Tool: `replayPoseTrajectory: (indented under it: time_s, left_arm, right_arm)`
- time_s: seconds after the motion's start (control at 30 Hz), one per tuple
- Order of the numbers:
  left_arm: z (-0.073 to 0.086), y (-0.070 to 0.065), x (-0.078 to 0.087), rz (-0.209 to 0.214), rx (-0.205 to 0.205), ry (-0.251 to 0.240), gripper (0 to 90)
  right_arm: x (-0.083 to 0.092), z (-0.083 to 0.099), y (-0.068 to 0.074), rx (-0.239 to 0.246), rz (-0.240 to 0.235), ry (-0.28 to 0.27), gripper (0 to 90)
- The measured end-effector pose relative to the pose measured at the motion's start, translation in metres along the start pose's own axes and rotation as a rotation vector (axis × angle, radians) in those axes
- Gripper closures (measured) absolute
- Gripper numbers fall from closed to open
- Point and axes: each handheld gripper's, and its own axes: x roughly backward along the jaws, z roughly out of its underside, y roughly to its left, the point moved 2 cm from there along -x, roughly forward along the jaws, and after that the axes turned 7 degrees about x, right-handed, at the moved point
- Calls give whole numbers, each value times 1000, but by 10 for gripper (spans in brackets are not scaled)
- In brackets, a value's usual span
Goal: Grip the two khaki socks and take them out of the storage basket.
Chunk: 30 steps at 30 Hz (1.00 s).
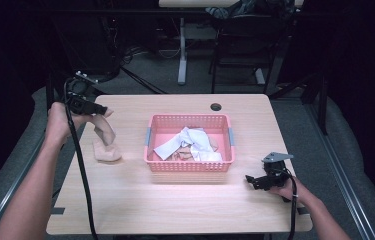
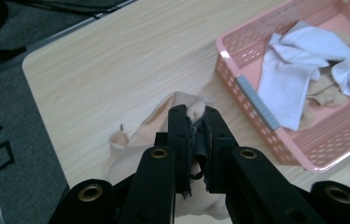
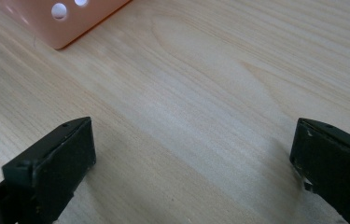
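A beige sock (image 1: 106, 140) hangs from my left gripper (image 1: 104, 112) at the table's left side, with its lower end bunched on the wood. In the left gripper view the jaws are shut on the beige sock (image 2: 130, 144), pinching its top edge at my left gripper (image 2: 196, 114). A pink basket (image 1: 190, 167) in the middle of the table holds white socks (image 1: 187, 142) and more beige ones. My right gripper (image 1: 251, 181) rests low near the table's front right, jaws open. In the right gripper view my right gripper (image 3: 191, 154) has bare wood between its fingers.
The pink basket (image 2: 252, 100) lies to the right of the hanging sock, and a corner of the basket (image 3: 65, 23) is ahead of the right gripper. A cable hole (image 1: 216, 107) sits near the table's far edge. Chairs and desk legs stand beyond the table.
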Motion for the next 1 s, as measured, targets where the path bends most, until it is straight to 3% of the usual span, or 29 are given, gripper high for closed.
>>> replayPoseTrajectory:
  time_s: [0.3, 0.5, 0.57, 0.67, 0.8, 1.0]
  left_arm:
    - [21, 16, -19, -4, 44, 53, 836]
    - [37, 25, -42, -13, 80, 102, 835]
    - [42, 26, -50, 2, 96, 115, 835]
    - [50, 26, -62, -1, 98, 143, 834]
    - [60, 27, -79, 5, 111, 158, 832]
    - [76, 32, -103, 8, 163, 179, 822]
  right_arm:
    - [0, 0, 0, -1, 0, 1, 0]
    - [0, 0, 0, -1, 0, 1, 0]
    - [0, 0, 0, 0, 0, 0, 0]
    - [0, 0, 0, 0, 0, -1, 0]
    - [0, 0, 0, 0, 0, 0, 0]
    - [0, 0, 0, 0, 0, 0, 0]
